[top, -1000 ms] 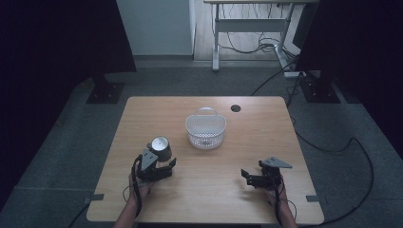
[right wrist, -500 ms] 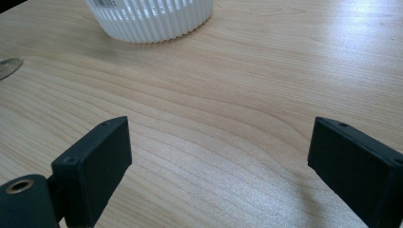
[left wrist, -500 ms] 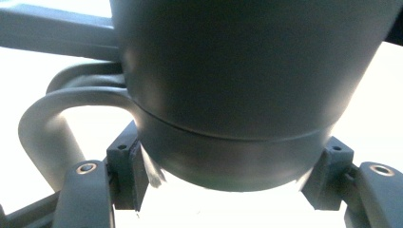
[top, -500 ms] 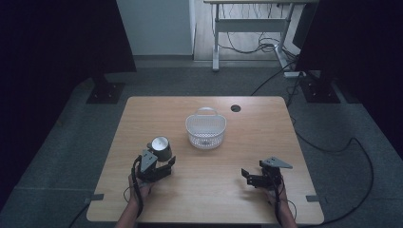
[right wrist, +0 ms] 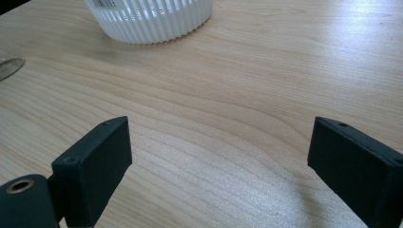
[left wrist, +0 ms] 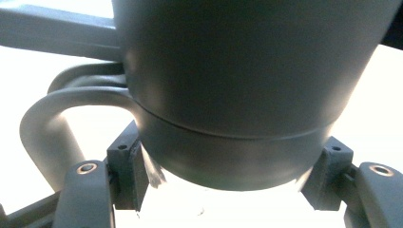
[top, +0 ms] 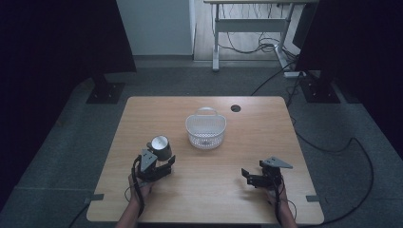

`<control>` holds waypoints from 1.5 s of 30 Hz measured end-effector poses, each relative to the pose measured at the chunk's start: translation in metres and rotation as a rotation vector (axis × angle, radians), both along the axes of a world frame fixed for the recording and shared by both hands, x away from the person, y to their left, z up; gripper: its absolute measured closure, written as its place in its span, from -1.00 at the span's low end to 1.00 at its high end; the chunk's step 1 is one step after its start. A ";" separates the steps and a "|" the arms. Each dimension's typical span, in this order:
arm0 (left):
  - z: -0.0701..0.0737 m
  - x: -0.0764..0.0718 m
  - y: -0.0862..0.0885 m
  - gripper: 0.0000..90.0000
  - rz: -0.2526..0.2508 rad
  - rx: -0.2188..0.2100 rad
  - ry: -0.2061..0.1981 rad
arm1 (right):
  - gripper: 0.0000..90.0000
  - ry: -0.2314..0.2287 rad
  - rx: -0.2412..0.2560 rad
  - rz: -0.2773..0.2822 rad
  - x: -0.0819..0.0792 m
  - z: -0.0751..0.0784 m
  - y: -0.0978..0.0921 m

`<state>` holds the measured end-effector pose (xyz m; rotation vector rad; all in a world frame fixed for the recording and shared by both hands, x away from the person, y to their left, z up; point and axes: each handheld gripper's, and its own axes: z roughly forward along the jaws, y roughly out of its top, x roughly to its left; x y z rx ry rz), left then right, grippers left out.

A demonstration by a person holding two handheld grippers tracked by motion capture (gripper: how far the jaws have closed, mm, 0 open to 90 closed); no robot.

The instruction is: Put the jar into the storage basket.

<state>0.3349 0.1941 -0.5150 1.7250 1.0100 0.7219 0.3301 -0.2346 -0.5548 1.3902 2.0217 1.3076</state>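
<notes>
Status at this frame: left gripper had its jaws clamped on the grey mug — in the left gripper view both pads pressed the mug's lower wall from either side, base just above the jaw roots, handle sticking out past the left-hand pad. Mug looked tilted in the high view, mouth facing up and toward the camera, and I couldn't tell whether it was off the table or resting on it.

Right gripper was idle — jaws spread wide, nothing between them but bare wood in the right gripper view. White slatted basket sat well ahead of both sets of jaws, apart from the mug; nothing large seemed to lie in it, though the bottom was hard to read.

My read on progress: grasp done, transfer not. If the mug is meant for the basket, what was left was the carry forward and to the right of the left jaws, lowering in, and release. Early stage, roughly a third in.

Count:
- mugs: one
- baskets: one
- grippers: two, one loaded, one empty
- tables: one, with one round cable hole past the basket
</notes>
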 end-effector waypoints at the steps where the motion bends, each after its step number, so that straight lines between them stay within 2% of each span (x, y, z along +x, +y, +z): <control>1: 0.000 0.000 0.000 -0.32 0.000 0.000 0.000 | -0.83 0.000 0.001 0.000 0.000 0.000 0.000; 8: 0.005 0.003 -0.002 -0.32 0.003 -0.018 -0.002 | -0.83 0.000 0.004 0.003 0.000 0.000 0.000; 17: 0.016 0.004 -0.009 -0.32 -0.018 -0.006 -0.022 | -0.83 -0.001 0.011 0.005 0.000 0.000 -0.001; 32: 0.044 0.013 -0.020 -0.32 -0.020 -0.013 -0.051 | -0.83 -0.003 0.018 0.009 0.000 0.000 -0.002; 37: 0.052 0.018 -0.027 -0.32 -0.023 0.000 -0.063 | -0.83 -0.005 0.017 0.009 -0.001 0.000 -0.002; 45: 0.065 0.027 -0.037 -0.32 -0.026 -0.011 -0.077 | -0.83 -0.006 0.019 0.004 -0.001 0.000 -0.002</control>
